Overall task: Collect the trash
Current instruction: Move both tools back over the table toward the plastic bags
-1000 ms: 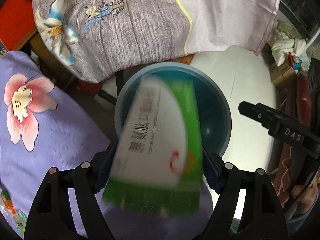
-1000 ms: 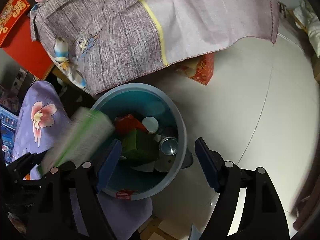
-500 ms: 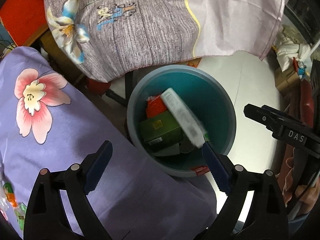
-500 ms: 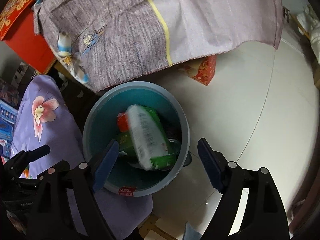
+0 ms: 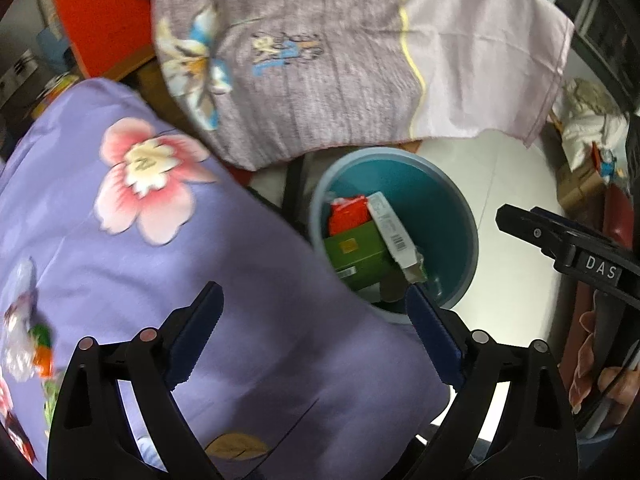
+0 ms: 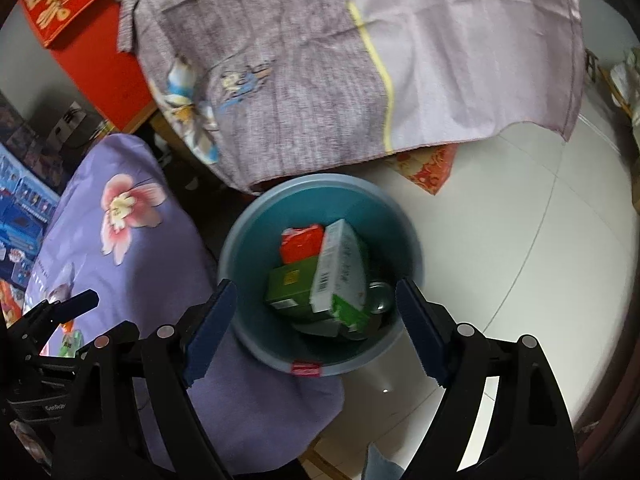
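white-green box point(image 6: 340, 276), tilted lengthwise in bin point(image 6: 256, 344)

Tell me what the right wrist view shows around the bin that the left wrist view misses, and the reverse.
Only the right wrist view shows the metal can in the bin, the red sticker on its rim and the red patterned packet on the floor. Only the left wrist view shows the candy wrappers on the purple floral cloth. Both show the blue bin, the white-green box, green box and red packet.
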{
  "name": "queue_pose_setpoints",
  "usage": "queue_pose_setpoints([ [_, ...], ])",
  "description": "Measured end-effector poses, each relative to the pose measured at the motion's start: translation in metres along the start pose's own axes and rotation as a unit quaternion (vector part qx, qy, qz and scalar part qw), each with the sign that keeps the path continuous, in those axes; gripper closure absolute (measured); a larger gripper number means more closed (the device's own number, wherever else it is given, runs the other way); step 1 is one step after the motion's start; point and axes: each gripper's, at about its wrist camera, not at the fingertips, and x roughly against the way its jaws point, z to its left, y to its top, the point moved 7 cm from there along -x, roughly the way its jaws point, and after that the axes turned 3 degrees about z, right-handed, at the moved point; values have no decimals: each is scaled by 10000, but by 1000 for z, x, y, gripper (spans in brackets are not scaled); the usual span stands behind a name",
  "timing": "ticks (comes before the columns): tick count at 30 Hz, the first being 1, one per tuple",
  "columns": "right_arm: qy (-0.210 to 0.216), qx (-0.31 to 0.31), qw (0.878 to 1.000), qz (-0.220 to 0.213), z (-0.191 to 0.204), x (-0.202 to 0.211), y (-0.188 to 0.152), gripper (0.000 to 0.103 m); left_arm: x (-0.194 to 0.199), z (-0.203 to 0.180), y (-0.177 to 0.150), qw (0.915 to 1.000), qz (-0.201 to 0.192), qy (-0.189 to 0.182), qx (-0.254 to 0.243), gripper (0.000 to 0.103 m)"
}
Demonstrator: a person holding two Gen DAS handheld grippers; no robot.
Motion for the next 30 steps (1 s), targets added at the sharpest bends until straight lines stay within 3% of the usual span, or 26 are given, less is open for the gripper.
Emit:
queue_pose_setpoints([
  [7, 69, 620, 9980, -68, 54, 4, -10, 25, 23, 52, -34, 9984, -134, 76, 548, 10],
  [15, 194, 1295, 9909, 323, 130, -12, -33, 25, 45, 122, -75, 9921, -220, 227, 1215, 10],
  [24, 458, 1962, 9778, 570, 212, -22, -53, 25, 68, 215, -116, 9790, -385, 601, 1909, 10],
  [30, 505, 2407, 9661, 786, 247, -44, -65, 25, 66, 279, -130, 9687, -243, 860, 2317, 10],
])
